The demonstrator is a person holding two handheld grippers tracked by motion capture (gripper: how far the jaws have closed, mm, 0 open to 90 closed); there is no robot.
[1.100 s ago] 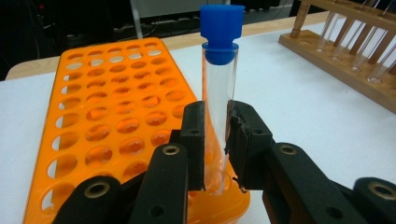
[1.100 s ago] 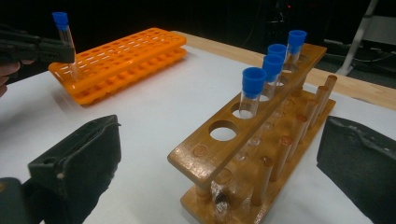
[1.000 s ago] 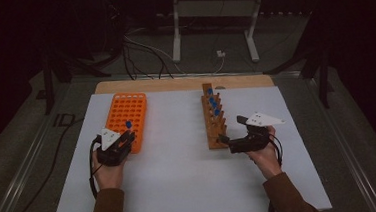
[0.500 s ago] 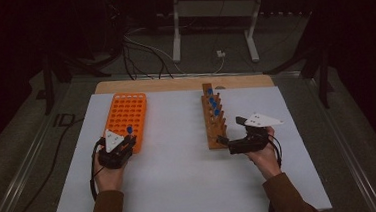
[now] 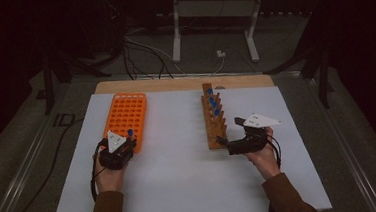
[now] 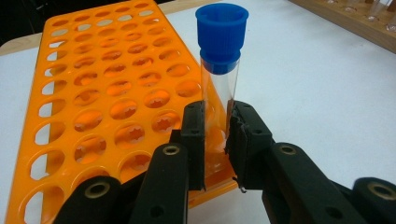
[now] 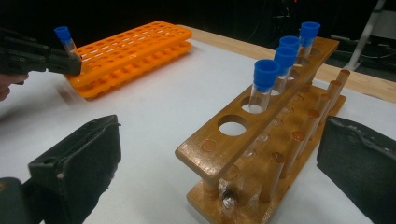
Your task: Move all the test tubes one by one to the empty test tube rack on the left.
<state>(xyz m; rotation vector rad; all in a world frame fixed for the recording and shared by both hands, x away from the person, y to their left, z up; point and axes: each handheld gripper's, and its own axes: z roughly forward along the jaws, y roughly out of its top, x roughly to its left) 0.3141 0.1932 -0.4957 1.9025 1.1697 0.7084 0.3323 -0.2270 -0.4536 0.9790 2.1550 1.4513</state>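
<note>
Room: dark beyond the white rectangular tabletop (image 5: 181, 186), itself evenly lit.
High view: soft, grainy.
Gripper views: brighter; near black jaws blurred at lower edges.

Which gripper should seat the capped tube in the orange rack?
Left. The left gripper is shut on the blue-capped tube, at the orange rack's near corner. The right gripper is open, empty, by the wooden rack.

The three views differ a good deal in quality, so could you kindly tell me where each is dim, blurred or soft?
High view: dark surroundings, only the white table lit, rather grainy. Left gripper view: bright and sharp on the blue-capped tube, while the left tongs look slightly soft. Right gripper view: the wooden rack is crisp, but the right tongs' near pads are blurred.
</note>
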